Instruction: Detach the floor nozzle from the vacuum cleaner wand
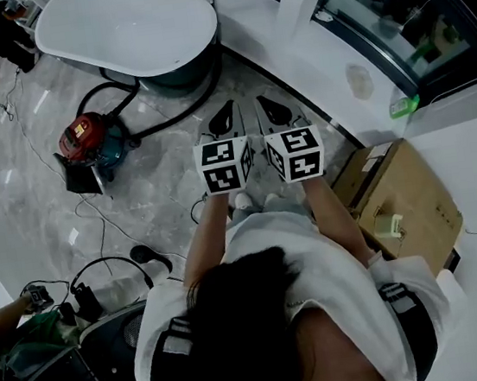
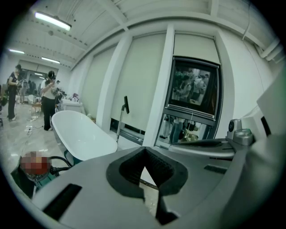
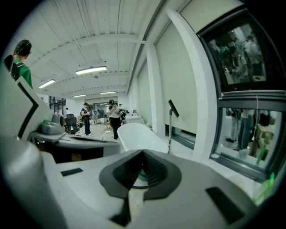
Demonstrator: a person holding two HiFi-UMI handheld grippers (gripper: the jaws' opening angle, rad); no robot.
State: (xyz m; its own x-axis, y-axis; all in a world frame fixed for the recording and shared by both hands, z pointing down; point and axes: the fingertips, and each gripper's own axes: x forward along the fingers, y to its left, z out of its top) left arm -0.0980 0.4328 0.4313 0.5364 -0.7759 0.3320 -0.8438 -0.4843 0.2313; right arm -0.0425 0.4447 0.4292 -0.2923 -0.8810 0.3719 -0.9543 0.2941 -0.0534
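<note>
A red and teal vacuum canister [image 1: 86,143] sits on the grey floor, its black hose [image 1: 168,120] curving under the white bathtub [image 1: 125,26]. The thin wand [image 2: 120,120] stands upright against the wall beyond the tub, dark handle on top; it also shows in the right gripper view as the wand [image 3: 170,125]. Its foot, where a nozzle would be, is hidden behind the tub. My left gripper [image 1: 226,110] and right gripper [image 1: 267,105] are held side by side, pointing toward the tub, both shut and empty. The left gripper's [image 2: 144,150] and the right gripper's [image 3: 143,153] jaws meet at the tips.
A cardboard box [image 1: 405,198] lies at my right by the white ledge [image 1: 329,86]. An office chair [image 1: 62,374] and cables are behind me at the left. A glass-fronted cabinet [image 2: 192,103] is set in the wall ahead. People stand far back in the room [image 3: 114,117].
</note>
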